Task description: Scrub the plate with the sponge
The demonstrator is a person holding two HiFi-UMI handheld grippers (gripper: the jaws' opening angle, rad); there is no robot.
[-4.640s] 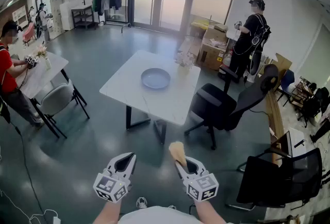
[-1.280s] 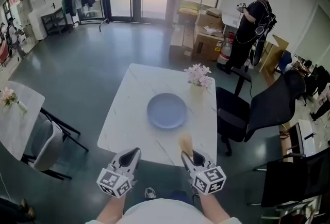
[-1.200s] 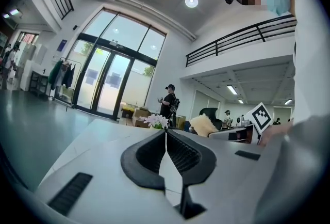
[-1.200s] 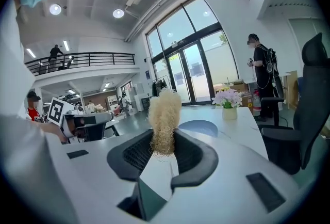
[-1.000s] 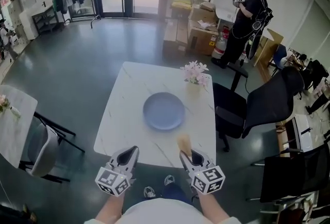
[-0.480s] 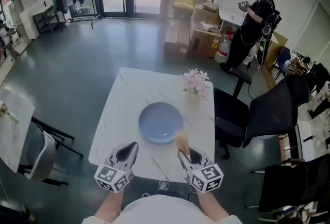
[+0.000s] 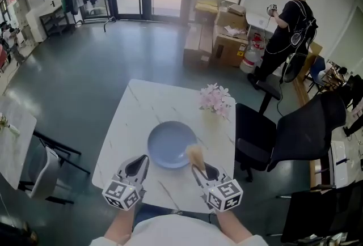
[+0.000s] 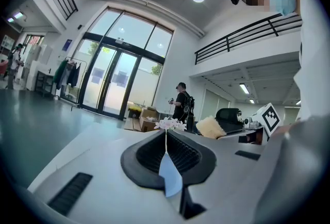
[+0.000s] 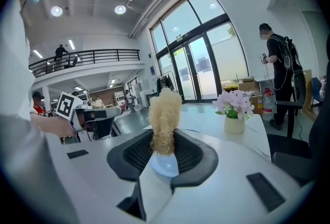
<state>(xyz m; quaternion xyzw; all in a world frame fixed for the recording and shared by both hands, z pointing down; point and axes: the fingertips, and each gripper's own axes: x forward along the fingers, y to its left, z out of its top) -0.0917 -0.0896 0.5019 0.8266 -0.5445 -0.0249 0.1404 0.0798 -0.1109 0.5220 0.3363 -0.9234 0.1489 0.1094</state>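
— Closest to the person, both tongs hang over the near edge of the counter [image 7: 130, 120]. On the left, the left tongs [image 7: 142, 158] are pressed together with nothing in them. The right tongs [image 7: 198, 168] are pinching the sponge [image 7: 195, 153] by its bottom end, with the rest sticking out toward the plate [image 7: 169, 144]. The plate sits just past the tips, mid-counter. The sponge looks to be over its near-right rim, but I can't tell if it's touching.

— So what bites you from here?

— Imo nothing's pinning that plate down. The top looks smooth, so if you scrub hard it could skate away, maybe into the vase of flowers [image 7: 214, 102] farther off on the right. Also the grip's only on the sponge's tail, so leaning on it could fold it over or pop it loose.
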